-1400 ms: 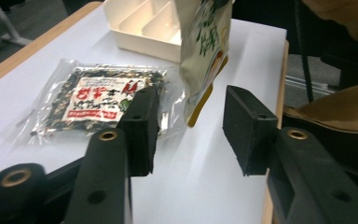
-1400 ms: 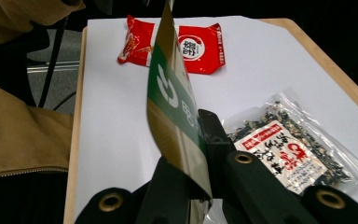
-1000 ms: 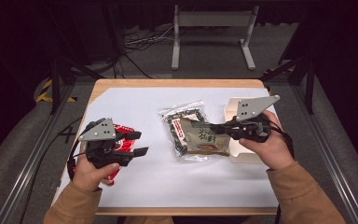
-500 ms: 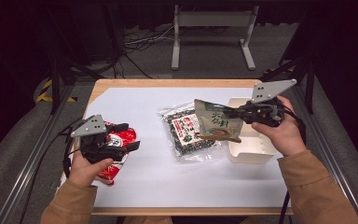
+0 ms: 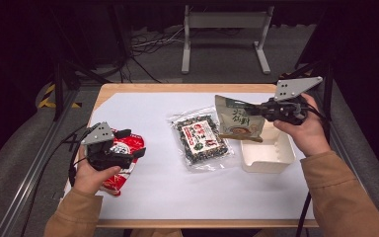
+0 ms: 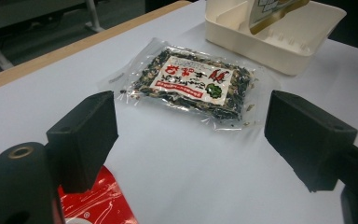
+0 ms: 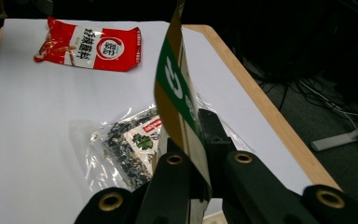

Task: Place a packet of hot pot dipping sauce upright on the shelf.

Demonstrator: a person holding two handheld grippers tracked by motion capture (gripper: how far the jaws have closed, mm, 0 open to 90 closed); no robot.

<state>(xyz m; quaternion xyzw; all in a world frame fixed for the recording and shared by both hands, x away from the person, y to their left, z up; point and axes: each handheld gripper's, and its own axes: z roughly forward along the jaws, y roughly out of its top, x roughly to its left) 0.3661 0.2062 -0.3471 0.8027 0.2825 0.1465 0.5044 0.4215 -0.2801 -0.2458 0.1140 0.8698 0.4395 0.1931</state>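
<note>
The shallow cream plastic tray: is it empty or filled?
Empty: the shallow cream plastic tray shows bare compartments; the green-beige pouch hangs above it.

**Bright table, dark surroundings**

We see even overhead light on the white table (image 5: 158, 197), with the room around it near black. Shadows are soft. Glare glints off the clear packet (image 6: 191, 84). Our close-up jaws look blurred and the frames grainy.

**Print on the packs**

Green-tan pouch (image 7: 179, 100), pinched betw. right jaws: big white "S" on its green band. Red bag (image 7: 89, 43), far beyond them: white Chinese characters + round logo, too small to read. Clear seaweed pack (image 6: 190, 82), ahead of left jaws: red Chinese label, illegible.
</note>
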